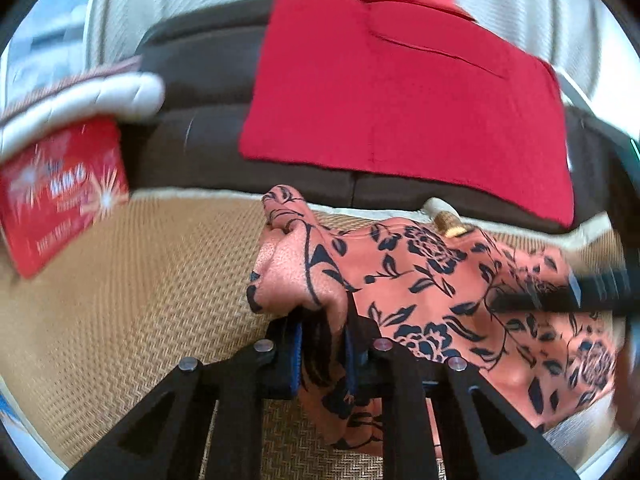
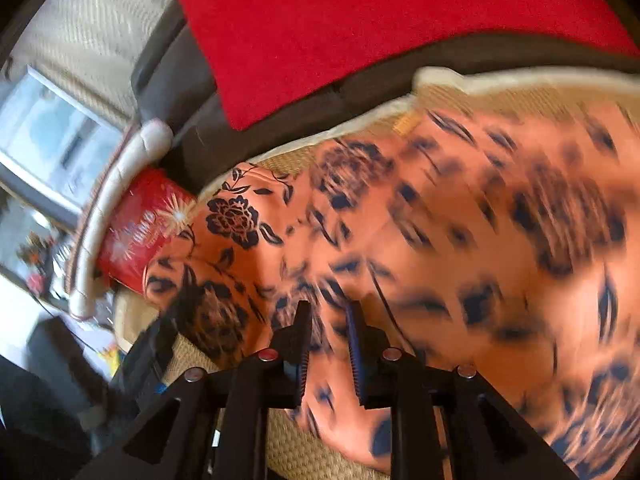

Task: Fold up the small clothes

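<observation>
Gripping a bunched fold of the floral garment [image 1: 420, 280], the left claw [image 1: 322, 344] is clamped on fabric at 6 o'clock. The right claw [image 2: 330, 344] straddles the same cloth; whether it pinches cannot be told through the blur. The garment lies on the woven mat [image 1: 120, 300]. Risk: uneven pull would slip the thin fabric, skewing the fold. A red cloth [image 1: 400, 92] sits at 12 o'clock.

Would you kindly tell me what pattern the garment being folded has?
The garment is salmon-orange with dark navy flowers and leaves, sharpest in the left wrist view.
</observation>
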A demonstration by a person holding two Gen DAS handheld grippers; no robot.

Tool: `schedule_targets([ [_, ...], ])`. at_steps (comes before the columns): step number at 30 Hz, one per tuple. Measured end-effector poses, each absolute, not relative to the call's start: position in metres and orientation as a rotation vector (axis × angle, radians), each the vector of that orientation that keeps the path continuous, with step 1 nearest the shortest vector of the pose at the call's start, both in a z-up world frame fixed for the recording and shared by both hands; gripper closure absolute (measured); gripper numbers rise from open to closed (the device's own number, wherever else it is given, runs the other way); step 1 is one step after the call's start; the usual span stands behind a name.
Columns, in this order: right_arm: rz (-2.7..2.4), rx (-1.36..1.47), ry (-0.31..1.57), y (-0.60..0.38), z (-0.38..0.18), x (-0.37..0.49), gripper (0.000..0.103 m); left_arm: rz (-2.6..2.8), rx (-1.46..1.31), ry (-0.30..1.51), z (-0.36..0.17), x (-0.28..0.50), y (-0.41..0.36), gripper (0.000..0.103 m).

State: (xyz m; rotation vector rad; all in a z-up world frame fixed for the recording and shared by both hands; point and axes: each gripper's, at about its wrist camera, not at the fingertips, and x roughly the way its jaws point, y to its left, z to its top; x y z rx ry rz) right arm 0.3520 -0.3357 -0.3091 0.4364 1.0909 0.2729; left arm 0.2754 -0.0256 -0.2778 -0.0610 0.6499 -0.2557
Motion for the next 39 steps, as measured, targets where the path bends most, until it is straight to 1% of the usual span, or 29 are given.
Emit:
schedule_targets([
  [3, 0.343, 0.3, 1.158, -0.3, -0.286, 0.396, 0.078, -0.266, -0.012, 0.629, -0.276, 0.271, -0.037, 0.086],
  [4, 0.366, 0.27, 1.177, -0.287, -0.279, 0.411, 0.068, -0.267, 0.004, 0.624, -0.276, 0.269, -0.039, 0.086],
  [5, 0.39, 0.221, 1.195, -0.268, -0.27, 0.429, 0.046, -0.267, 0.019, 0.62, -0.276, 0.268, -0.041, 0.086],
  [6, 0.402, 0.196, 1.2, -0.259, -0.266, 0.437, 0.03, -0.27, 0.034, 0.616, -0.277, 0.268, -0.044, 0.086],
  [7, 0.421, 0.166, 1.2, -0.245, -0.261, 0.448, 0.019, -0.272, 0.043, 0.614, -0.277, 0.268, -0.046, 0.086],
  [10, 0.454, 0.077, 1.243, -0.207, -0.258, 0.474, 0.019, -0.28, 0.077, 0.601, -0.277, 0.265, -0.05, 0.086],
  [14, 0.448, -0.097, 1.353, -0.159, -0.281, 0.5, 0.019, -0.285, 0.105, 0.585, -0.278, 0.262, -0.049, 0.087],
  [19, 0.369, -0.226, 1.45, -0.134, -0.318, 0.517, 0.022, -0.286, 0.115, 0.58, -0.278, 0.259, -0.045, 0.087],
  [21, 0.342, -0.239, 1.48, -0.134, -0.333, 0.521, 0.038, -0.286, 0.123, 0.575, -0.278, 0.257, -0.047, 0.087],
  [22, 0.341, -0.23, 1.496, -0.135, -0.339, 0.522, 0.059, -0.289, 0.126, 0.575, -0.278, 0.257, -0.048, 0.087],
  [23, 0.338, -0.198, 1.513, -0.141, -0.346, 0.521, 0.069, -0.291, 0.13, 0.574, -0.278, 0.255, -0.049, 0.087],
  [24, 0.339, -0.191, 1.505, -0.143, -0.347, 0.52, 0.07, -0.294, 0.135, 0.57, -0.278, 0.253, -0.05, 0.087],
  [25, 0.35, -0.197, 1.476, -0.146, -0.345, 0.516, 0.08, -0.298, 0.139, 0.563, -0.277, 0.251, -0.052, 0.087],
  [27, 0.368, -0.187, 1.392, -0.158, -0.328, 0.504, 0.081, -0.316, 0.15, 0.533, -0.272, 0.242, -0.056, 0.087],
  [31, 0.385, -0.073, 1.262, -0.204, -0.288, 0.479, 0.083, -0.376, 0.207, 0.42, -0.261, 0.215, -0.078, 0.087],
  [36, 0.355, 0.07, 1.109, -0.294, -0.234, 0.431, 0.083, -0.516, 0.203, 0.295, -0.24, 0.177, -0.117, 0.087],
  [39, 0.319, 0.138, 1.039, -0.348, -0.209, 0.406, 0.083, -0.6, 0.194, 0.268, -0.232, 0.159, -0.147, 0.087],
])
